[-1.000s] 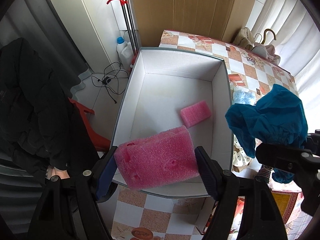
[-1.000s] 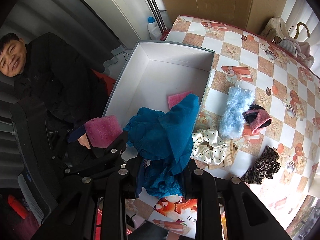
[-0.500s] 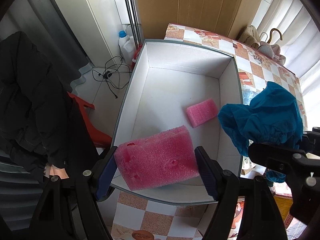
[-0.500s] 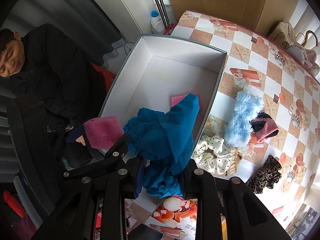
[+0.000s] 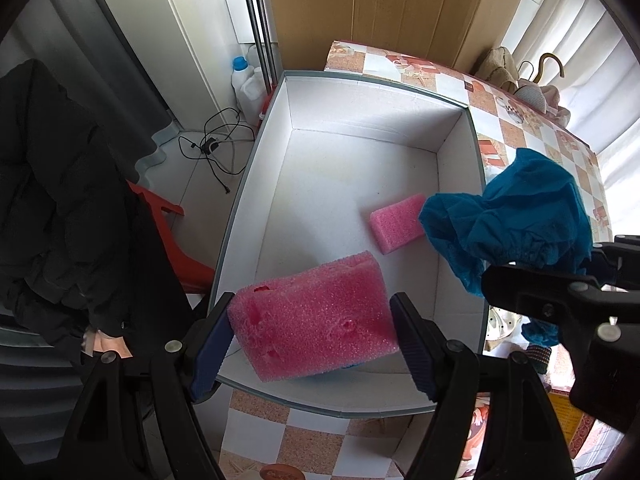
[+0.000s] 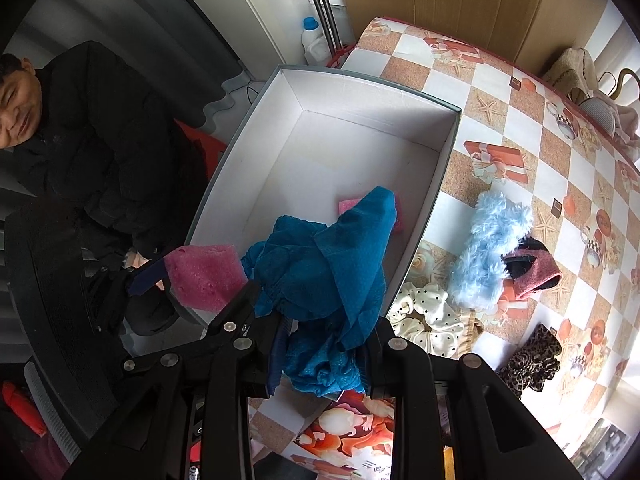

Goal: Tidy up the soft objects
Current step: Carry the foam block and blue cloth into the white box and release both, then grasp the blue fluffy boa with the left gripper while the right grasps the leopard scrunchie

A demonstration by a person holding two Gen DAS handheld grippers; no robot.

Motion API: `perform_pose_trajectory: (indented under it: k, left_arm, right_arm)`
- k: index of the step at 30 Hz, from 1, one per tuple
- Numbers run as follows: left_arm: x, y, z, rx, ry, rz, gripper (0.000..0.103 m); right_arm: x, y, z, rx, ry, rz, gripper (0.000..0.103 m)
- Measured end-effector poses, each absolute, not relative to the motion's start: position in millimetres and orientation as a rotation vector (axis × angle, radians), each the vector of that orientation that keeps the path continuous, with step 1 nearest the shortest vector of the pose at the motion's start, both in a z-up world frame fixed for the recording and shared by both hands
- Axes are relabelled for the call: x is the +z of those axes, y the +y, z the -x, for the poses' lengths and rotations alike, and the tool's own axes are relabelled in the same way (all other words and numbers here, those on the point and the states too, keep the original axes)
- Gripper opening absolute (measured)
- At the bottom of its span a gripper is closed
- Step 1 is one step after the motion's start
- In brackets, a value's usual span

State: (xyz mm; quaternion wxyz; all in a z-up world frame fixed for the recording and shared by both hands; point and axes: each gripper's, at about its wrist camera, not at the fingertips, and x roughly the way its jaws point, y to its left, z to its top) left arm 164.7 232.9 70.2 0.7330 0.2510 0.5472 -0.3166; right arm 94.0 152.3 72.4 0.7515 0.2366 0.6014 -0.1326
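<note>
My left gripper point(image 5: 312, 322) is shut on a large pink foam block point(image 5: 320, 296), its pads pressed on both ends, above the near end of the white box point(image 5: 360, 96). A small pink foam piece point(image 5: 398, 222) lies on the box floor. My right gripper point(image 6: 322, 356) is shut on a crumpled blue cloth point(image 6: 328, 264), which hangs over the box's point(image 6: 448, 160) right wall. In the left wrist view the blue cloth point(image 5: 512, 216) covers that wall and partly hides the small piece. The large block point(image 6: 204, 276) also shows in the right wrist view.
On the checked tablecloth point(image 6: 500, 92) right of the box lie a fluffy light-blue piece point(image 6: 492, 240), a polka-dot scrunchie point(image 6: 424, 312), a dark red and black piece point(image 6: 532, 272) and a leopard-print piece point(image 6: 532, 356). A person in black point(image 6: 100, 140) sits left of the box, by a red chair point(image 5: 172, 240).
My right gripper has carried the blue cloth leftward, from beside the box to over its right wall. The left gripper still holds the large foam block in about the same place.
</note>
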Motion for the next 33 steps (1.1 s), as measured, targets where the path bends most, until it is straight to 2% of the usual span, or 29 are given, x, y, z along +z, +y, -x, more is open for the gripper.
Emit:
perform_pose_trajectory:
  k: [1,3,7,8,9,11,12,19,25,29,33]
  left_arm:
    - [70.3,232.9,-164.5,-0.701,1.203,-0.548,0.080]
    - [69.6,232.0,-163.7,-0.707,1.211,-0.547,0.082]
    - [69.8,235.2,-164.8,-0.746,1.239,-0.489,0.085]
    - [70.7,237.1,-165.5,-0.756,1.246,-0.464,0.090]
    - [72.7,238.8,-165.9,-0.772,1.250,-0.437,0.092]
    - [82.1,242.3,-165.3,-0.826,1.247,-0.356,0.094]
    - [88.5,242.7,-164.3,-0.852,1.241,-0.322,0.102]
    - [125.4,203.0,-125.8,-1.026,1.175,-0.352,0.103]
    - [119.6,144.3,-81.5,-1.084,1.177,-0.518,0.103]
    - [96.0,100.1,-59.9,-1.088,1.208,-0.623,0.103]
    - [62.9,61.4,-48.6,-1.047,1.254,-0.681,0.103]
  right_arm:
    - [72.1,152.4,-94.2,-0.282,1.316,-0.516,0.033]
    - [73.0,153.1,-94.5,-0.267,1.308,-0.509,0.058]
    - [74.2,149.0,-90.0,-0.301,1.313,-0.510,0.085]
    - [74.3,145.2,-86.6,-0.316,1.317,-0.524,0.096]
    - [75.0,140.7,-81.8,-0.325,1.317,-0.546,0.102]
    - [77.9,130.7,-70.4,-0.335,1.313,-0.610,0.102]
    - [81.8,125.8,-62.7,-0.331,1.300,-0.644,0.102]
    - [117.9,87.2,12.3,-0.408,1.275,-0.782,0.102]
    - [128.5,42.7,99.0,-0.563,1.337,-0.870,0.102]
    - [106.4,16.3,144.0,-0.640,1.401,-0.875,0.102]
    - [56.7,-4.5,166.3,-0.664,1.444,-0.885,0.102]
